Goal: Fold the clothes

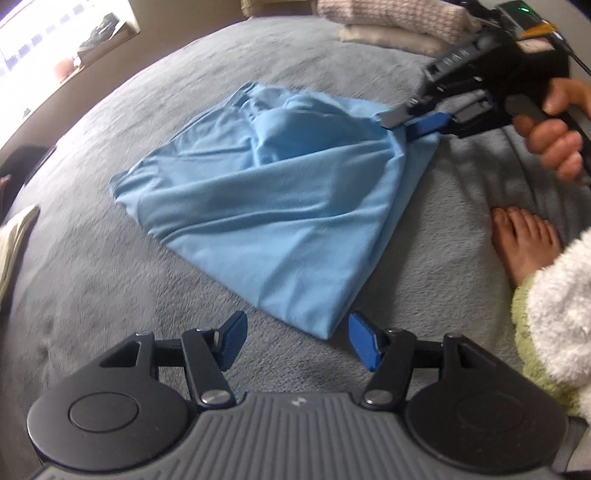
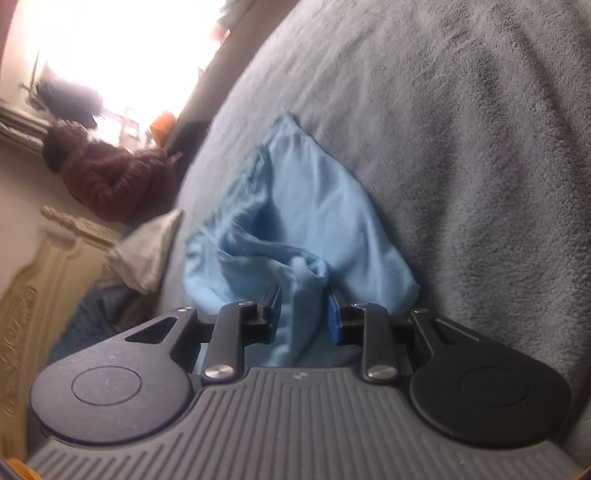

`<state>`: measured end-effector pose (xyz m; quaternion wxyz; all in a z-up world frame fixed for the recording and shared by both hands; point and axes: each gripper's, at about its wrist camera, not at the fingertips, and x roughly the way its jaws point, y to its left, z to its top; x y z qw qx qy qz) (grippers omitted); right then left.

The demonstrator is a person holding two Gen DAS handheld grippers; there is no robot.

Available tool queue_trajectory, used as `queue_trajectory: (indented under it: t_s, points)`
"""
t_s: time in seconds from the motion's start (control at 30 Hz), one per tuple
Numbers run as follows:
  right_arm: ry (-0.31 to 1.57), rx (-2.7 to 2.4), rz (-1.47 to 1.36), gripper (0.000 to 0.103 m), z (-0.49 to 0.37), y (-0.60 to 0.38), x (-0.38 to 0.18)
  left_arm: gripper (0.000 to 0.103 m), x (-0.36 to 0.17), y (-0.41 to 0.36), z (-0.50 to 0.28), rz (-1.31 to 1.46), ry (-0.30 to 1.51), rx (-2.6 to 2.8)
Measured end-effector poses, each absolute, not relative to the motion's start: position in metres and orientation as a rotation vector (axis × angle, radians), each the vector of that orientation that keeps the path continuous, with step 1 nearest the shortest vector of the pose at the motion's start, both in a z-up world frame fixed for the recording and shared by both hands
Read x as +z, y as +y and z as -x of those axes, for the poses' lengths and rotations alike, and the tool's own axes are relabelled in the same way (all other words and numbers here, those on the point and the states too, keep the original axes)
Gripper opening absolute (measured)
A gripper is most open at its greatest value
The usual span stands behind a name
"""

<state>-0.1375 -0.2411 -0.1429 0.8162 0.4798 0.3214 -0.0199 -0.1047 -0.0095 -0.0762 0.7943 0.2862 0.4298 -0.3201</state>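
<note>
Light blue garment (image 1: 258, 206) spread in loose folds on the grey blanket (image 1: 110, 277) of a bed.

Right tool (image 2: 303, 314) gripping a bunched corner of the fabric between its blue pads, corner lifted off the blanket. Left tool (image 1: 295, 339) spread wide and empty, poised just beside the garment's near corner, not touching. Bare foot (image 1: 524, 243) and fluffy sleeve (image 1: 554, 325) at the right edge; folded knitwear (image 1: 391, 18) beyond.
</note>
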Motion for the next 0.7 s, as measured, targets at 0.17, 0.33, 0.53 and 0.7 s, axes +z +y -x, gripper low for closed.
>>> queue_trajectory:
  t_s: [0.17,0.33,0.53,0.7]
  points:
    - [0.666,-0.023,-0.967,0.006,0.133,-0.234,-0.143,0.062,-0.082,-0.011,0.100,-0.616,0.953,-0.671]
    - [0.587,0.003,-0.878,0.002,0.142,-0.231,-0.121,0.062,-0.083,-0.011,0.102,-0.628,0.949,-0.668]
    - [0.536,-0.057,-0.858,0.002,0.161,-0.245,-0.120,0.062,-0.085,-0.009,0.095,-0.602,0.962,-0.654]
    - [0.515,-0.057,-0.857,0.002,0.163,-0.245,-0.120,0.062,-0.083,-0.008,0.096,-0.568,0.970,-0.694]
